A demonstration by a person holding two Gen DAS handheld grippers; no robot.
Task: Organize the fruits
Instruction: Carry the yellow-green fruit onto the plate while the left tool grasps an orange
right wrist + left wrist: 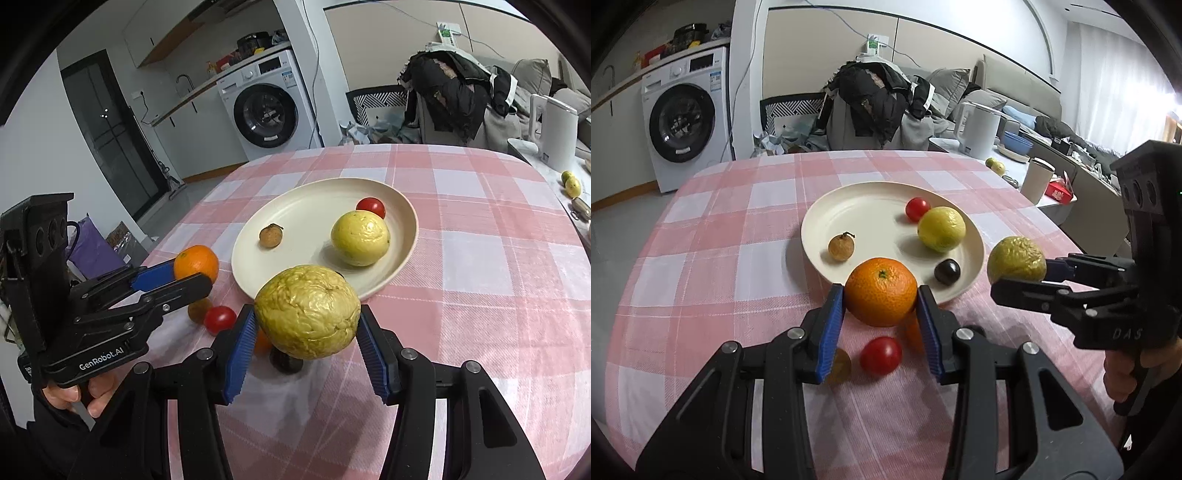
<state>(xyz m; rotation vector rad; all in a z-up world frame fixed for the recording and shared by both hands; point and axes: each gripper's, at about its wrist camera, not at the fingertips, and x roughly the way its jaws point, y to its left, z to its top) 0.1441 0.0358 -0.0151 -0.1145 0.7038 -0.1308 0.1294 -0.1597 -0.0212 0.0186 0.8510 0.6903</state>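
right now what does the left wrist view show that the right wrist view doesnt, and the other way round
Only the left wrist view shows the dark round fruit on the plate, clear of the others, and a cup on the side counter.

Only the right wrist view shows a dark fruit on the cloth under the held fruit, the sink tap and the dark doorway.

Both show the cream plate with a longan, cherry tomato and smooth yellow fruit, the left tongs gripping the orange, the right tongs gripping the wrinkled yellow fruit, and the washing machine.

A lemon [941, 229] lies in the plate [849, 206], tomato [917, 209] just behind.
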